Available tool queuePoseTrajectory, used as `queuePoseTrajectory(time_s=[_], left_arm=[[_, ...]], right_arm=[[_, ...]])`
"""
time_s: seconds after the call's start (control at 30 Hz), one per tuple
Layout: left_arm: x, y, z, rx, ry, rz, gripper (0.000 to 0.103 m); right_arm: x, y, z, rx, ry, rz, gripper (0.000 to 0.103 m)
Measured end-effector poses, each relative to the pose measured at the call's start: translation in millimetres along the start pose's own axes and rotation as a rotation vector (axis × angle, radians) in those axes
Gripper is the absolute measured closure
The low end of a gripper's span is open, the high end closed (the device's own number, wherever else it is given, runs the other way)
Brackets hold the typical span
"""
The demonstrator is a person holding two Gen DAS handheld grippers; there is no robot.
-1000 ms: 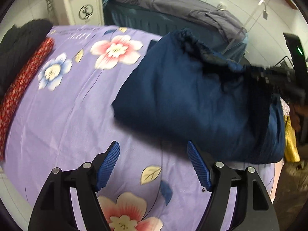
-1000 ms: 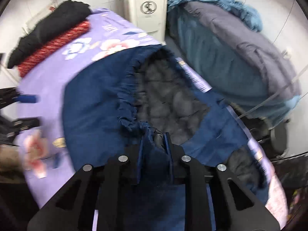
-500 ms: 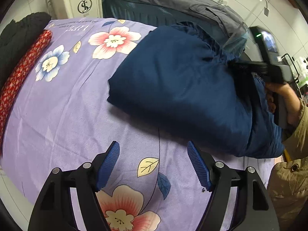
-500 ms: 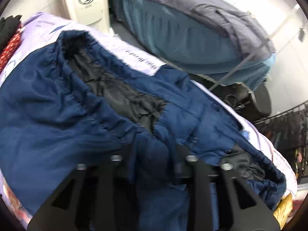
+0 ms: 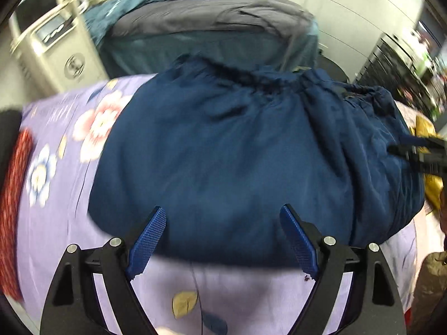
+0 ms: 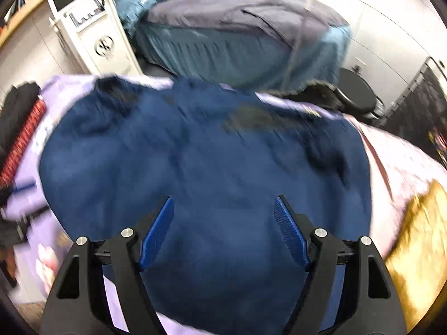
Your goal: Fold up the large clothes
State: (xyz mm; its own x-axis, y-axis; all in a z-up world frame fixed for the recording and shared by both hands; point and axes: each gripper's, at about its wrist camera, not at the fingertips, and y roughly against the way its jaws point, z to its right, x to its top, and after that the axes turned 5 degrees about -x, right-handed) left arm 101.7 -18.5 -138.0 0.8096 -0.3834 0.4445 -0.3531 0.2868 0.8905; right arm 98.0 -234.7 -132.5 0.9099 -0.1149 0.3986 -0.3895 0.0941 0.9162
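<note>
Navy padded jacket (image 5: 237, 153) lies in a thick folded bundle on the purple floral sheet (image 5: 56, 237), with its gathered elastic edge on the far side, toward the teal bed (image 6: 237, 50). Both views are blurred. Left gripper (image 5: 223, 240) hangs over the near edge of the bundle; its jaws are wide and are opening more, and nothing is between the pads. Right gripper (image 6: 223, 229) is above the middle of the jacket; its jaws are also opening, already wide, and they hold no cloth. My worry is that the puffy filling will push the fold open, because no pad presses on it now. A hurried grip could also catch only the top layer and drag the bundle toward the gold fabric (image 6: 419, 237) at the edge, or disturb the red and black clothes (image 5: 14, 195) beside it.
</note>
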Motion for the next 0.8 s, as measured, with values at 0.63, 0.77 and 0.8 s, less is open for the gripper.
queuePoseTrajectory(time_s=[0.63, 0.77, 0.8], left_arm=[[67, -114, -108, -0.073, 0.307, -0.26, 0.007], [69, -123, -106, -0.067, 0.29, -0.282, 0.006], [68, -125, -107, -0.073, 0.296, -0.282, 0.006]], right_arm=[[-1, -86, 92, -0.056, -0.217, -0.172, 0.028], [3, -93, 84, -0.096, -0.198, -0.181, 0.025], [2, -93, 84, -0.097, -0.199, -0.182, 0.025]])
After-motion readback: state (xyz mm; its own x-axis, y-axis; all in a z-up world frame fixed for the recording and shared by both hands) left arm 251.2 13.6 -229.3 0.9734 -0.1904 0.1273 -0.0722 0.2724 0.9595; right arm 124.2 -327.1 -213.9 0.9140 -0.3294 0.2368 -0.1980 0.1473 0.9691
